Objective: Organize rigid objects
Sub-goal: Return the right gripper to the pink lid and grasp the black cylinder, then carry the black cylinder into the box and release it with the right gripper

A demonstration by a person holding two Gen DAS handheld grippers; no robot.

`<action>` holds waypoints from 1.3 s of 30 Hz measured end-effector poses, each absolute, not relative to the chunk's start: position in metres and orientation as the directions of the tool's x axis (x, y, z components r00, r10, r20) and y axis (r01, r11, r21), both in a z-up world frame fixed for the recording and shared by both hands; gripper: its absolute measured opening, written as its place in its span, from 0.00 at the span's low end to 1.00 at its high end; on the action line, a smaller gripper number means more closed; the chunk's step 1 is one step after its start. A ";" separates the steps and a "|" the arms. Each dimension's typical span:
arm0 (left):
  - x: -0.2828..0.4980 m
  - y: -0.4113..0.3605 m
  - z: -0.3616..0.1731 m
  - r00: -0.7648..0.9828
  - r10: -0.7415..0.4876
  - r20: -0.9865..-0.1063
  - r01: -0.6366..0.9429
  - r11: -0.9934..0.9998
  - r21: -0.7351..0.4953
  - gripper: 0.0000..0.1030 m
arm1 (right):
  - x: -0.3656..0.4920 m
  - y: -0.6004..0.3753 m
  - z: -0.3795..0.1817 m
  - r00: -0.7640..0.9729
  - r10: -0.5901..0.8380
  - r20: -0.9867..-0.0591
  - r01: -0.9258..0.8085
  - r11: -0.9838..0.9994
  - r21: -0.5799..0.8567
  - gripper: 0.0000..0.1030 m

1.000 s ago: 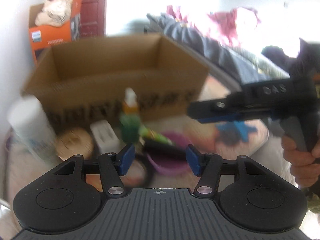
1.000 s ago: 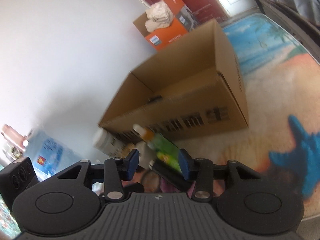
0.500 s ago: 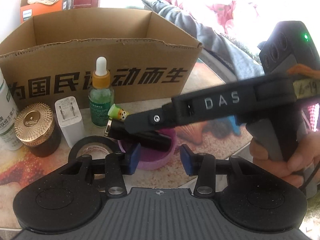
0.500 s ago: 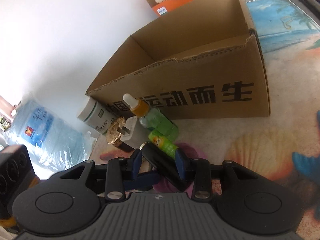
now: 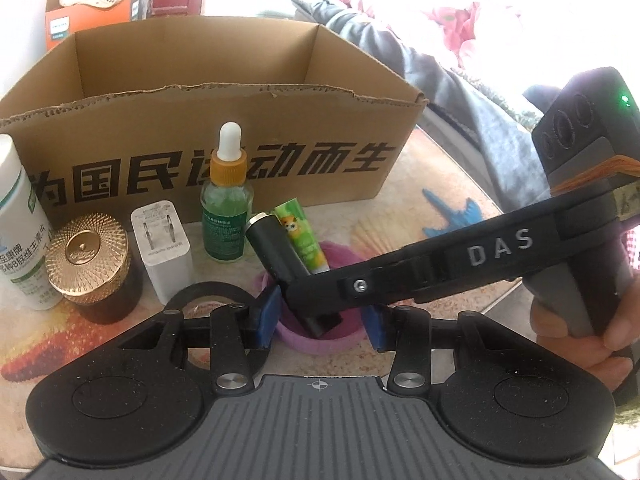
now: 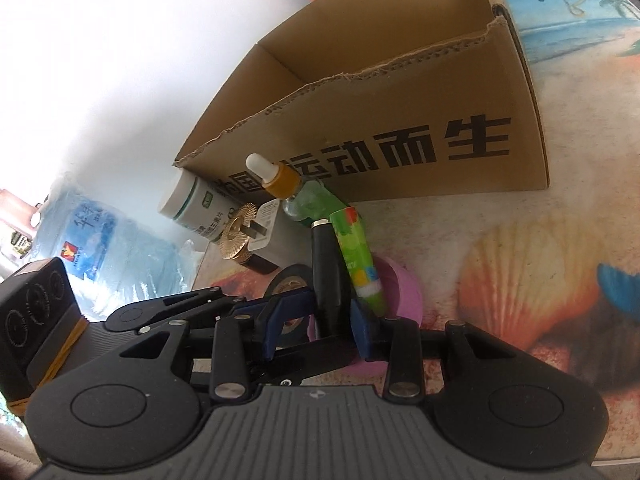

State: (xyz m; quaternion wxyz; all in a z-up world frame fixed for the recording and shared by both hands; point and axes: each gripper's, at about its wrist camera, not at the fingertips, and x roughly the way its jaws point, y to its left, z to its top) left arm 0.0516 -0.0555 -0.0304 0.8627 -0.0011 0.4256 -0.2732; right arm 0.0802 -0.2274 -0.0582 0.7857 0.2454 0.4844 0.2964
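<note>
A purple cup holds a black tube and a green tube, both leaning. My left gripper is open with a finger on each side of the cup. My right gripper reaches in from the right and its pads sit against the black tube. The green tube stands just right of it in the cup. An open cardboard box stands behind.
In front of the box stand a green dropper bottle, a white charger, a gold-lidded jar, a white bottle and a black tape roll. A water jug is left of the table.
Both grippers have come down to the purple cup. My right gripper has closed around the black tube. My left gripper's fingers now flank the cup.
</note>
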 end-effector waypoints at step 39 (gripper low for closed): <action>0.017 -0.036 0.065 0.719 -0.428 -0.547 0.505 0.863 -0.012 0.35 | 0.058 -0.218 0.020 0.564 0.736 -0.374 -0.319 0.612 0.723 0.26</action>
